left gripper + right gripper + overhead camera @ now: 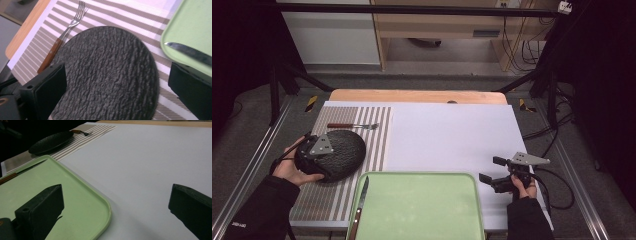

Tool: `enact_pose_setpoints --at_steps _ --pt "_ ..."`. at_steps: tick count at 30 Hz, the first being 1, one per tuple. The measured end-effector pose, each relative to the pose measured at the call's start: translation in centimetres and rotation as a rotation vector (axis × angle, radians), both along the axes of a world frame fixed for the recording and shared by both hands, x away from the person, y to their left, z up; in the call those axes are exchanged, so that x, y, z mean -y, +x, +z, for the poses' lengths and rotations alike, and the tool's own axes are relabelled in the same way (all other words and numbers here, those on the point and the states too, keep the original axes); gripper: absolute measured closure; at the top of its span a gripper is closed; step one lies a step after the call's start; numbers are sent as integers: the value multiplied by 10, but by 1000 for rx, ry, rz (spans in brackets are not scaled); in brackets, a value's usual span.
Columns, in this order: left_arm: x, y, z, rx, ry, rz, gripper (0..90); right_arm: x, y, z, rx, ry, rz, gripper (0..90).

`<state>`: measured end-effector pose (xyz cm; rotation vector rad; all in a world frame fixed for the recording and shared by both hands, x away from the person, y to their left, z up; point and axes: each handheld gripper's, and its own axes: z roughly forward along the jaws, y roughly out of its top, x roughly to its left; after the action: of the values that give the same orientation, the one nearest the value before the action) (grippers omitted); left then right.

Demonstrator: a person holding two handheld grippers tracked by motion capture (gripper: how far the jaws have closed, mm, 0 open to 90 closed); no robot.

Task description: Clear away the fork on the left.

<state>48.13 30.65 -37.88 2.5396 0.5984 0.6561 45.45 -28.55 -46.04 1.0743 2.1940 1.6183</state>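
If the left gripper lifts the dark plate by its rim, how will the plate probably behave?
The dark plate looks rigid, so it should not bend. Its rough, ridged surface probably gives decent grip. It is wide and shallow, so held at one edge by the left gripper it may tilt downward.

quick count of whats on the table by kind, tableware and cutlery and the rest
plate: 1, dark and textured, on the striped placemat
fork: 1, wooden handle, beyond the plate
knife: 1, at the left edge of the green tray
tray: 1
placemat: 1
total: 5
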Motion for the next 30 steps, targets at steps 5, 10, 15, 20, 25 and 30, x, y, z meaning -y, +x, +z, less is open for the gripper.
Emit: enact_pose_setpoints --at_steps 5,10,15,20,25,30 --pt "-9 11 -1 9 23 34 15 0 0 0 -3 -1 -1 3" --pt "-17 21 3 28 42 64 15 0 0 -1 -2 -5 0 3" --pt "-20 30 6 48 58 67 16 0 0 -1 -3 -5 -1 3" --pt "-22 40 7 77 74 61 15 0 0 -1 -3 -6 -1 3" --pt "-25 49 5 89 100 78 16 0 0 -2 -4 -7 -1 3" --pt "-28 58 2 111 136 115 16 0 0 -2 -4 -7 -2 3"
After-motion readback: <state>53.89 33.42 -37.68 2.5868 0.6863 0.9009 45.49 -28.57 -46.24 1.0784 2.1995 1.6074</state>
